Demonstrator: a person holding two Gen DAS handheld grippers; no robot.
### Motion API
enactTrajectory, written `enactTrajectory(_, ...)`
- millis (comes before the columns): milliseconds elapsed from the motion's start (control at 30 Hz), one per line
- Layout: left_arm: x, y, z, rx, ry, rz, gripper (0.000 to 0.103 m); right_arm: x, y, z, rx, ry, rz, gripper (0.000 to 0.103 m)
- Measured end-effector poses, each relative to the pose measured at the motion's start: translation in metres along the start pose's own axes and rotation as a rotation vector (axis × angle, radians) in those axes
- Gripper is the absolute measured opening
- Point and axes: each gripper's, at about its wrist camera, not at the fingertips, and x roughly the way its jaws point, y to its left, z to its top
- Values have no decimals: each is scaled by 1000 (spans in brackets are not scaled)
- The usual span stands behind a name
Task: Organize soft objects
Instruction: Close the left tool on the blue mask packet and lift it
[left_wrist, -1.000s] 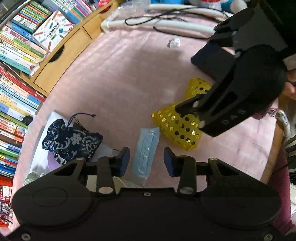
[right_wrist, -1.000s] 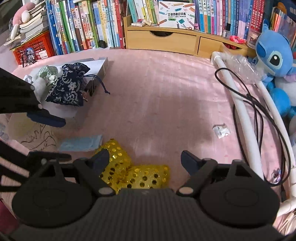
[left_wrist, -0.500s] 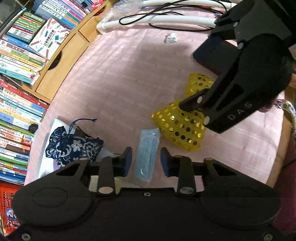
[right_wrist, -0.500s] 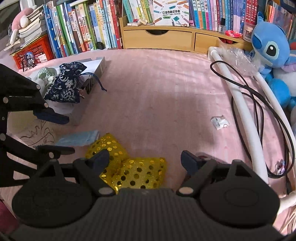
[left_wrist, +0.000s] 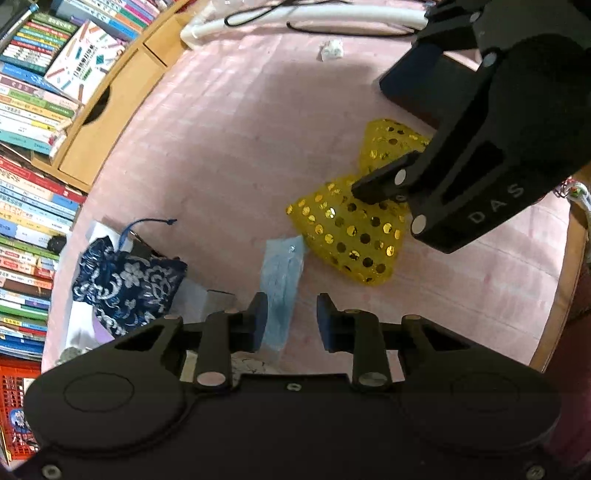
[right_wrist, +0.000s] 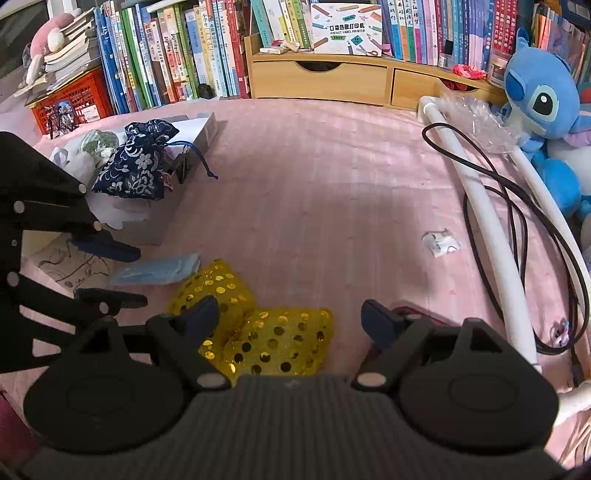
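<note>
Now the blue mask (left_wrist: 280, 284) lies between the left gripper's (left_wrist: 290, 317) parted fingers.

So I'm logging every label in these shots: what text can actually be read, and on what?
"DAS": raised letters on the black body of the right tongs.
"POCKET LABEL PRINTER": on the white box standing on the wooden drawer unit; the larger Chinese line above it is too blurred to quote surely.
Book spines: printed titles, all too small to read.
</note>
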Motion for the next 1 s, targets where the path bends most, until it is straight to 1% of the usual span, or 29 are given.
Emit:
enactTrajectory(133, 3, -3, 3, 12, 1, 13, 28, 0, 0, 0, -8, 1, -1, 90)
enactTrajectory(233, 4, -4, 4, 13, -6, 21, 26, 1, 1, -1, -19, -1, -2, 90)
enactTrajectory(333, 4, -6, 3, 19, -23, 33, 18, 2, 2, -1, -28, -4, -3, 90)
enactTrajectory(400, 2, -7, 3, 22, -36, 42, 8, 2, 2, -2, -27, -8, -3, 90)
enactTrajectory(533, -4, -13, 0, 26, -54, 29, 6, 2, 0, -2, -19, -14, -4, 90)
enactTrajectory(667, -10, -20, -6, 44, -62, -8, 6, 2, -1, -2, -18, -17, -9, 90)
enactTrajectory(767, -16, -27, -11, 54, -78, -14, 6, 2, -1, -3, -15, -18, -11, 90)
enactTrajectory(867, -22, -29, -14, 54, -122, 35, 14, 2, -1, -2, -16, -18, -12, 90)
enactTrajectory(900, -22, -28, -14, 53, -127, 58, 17, 2, -1, -3, -17, -19, -13, 90)
enactTrajectory(933, -21, -27, -13, 47, -129, 81, 18, 2, -1, -3, -17, -20, -14, 90)
enactTrajectory(1000, -18, -25, -13, 44, -128, 107, 21, 2, -1, -2, -15, -22, -16, 90)
